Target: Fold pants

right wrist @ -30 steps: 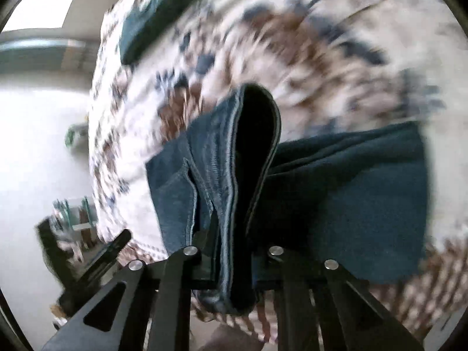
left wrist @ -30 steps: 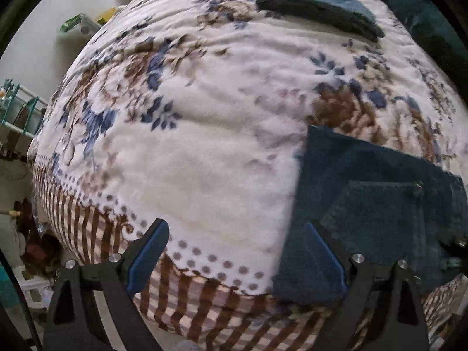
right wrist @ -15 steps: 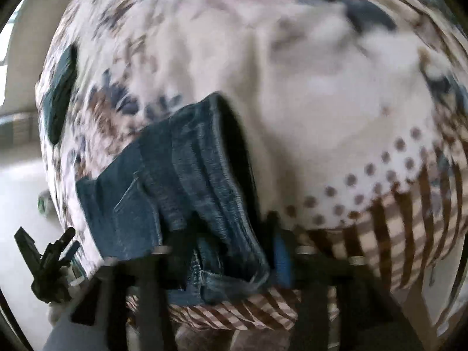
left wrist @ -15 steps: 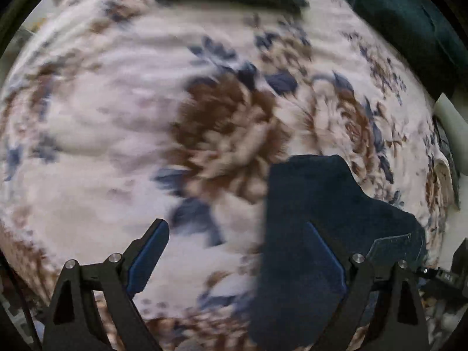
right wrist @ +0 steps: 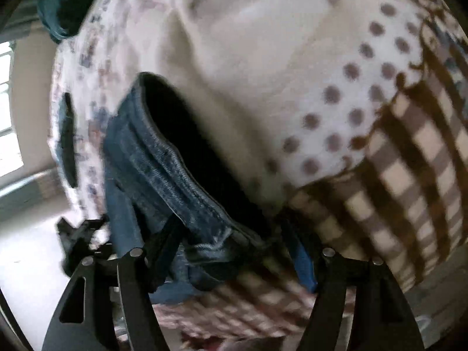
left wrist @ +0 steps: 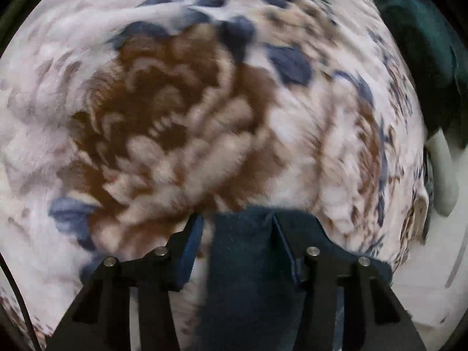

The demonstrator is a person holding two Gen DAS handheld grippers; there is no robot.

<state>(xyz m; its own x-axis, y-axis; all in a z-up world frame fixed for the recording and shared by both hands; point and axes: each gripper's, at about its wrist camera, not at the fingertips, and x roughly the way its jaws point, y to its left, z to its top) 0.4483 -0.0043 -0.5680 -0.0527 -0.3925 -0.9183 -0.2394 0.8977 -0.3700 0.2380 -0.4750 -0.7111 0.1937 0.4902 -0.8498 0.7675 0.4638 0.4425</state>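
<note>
The dark blue denim pants [left wrist: 242, 266] lie on a floral blanket [left wrist: 175, 117]. In the left wrist view a fold of the denim sits between the fingers of my left gripper [left wrist: 237, 234], which have narrowed around it with a small gap showing on the left side. In the right wrist view my right gripper [right wrist: 234, 251] stands partly open; the pants' waistband [right wrist: 175, 175] rests against its left finger [right wrist: 163, 242], and the right finger [right wrist: 304, 263] is apart from the cloth. The left gripper shows small in the right wrist view [right wrist: 79, 234].
The blanket's dotted and brown-striped border [right wrist: 409, 161] hangs over the bed edge. Another folded dark garment [right wrist: 67, 134] lies further along the bed. A dark teal cloth [left wrist: 424, 44] and a white object [left wrist: 444, 175] are at the bed's right side.
My left gripper moved in over the denim and narrowed its fingers around a fold. My right gripper, shut on the waistband a second ago, has opened. Both views swung across the blanket.
</note>
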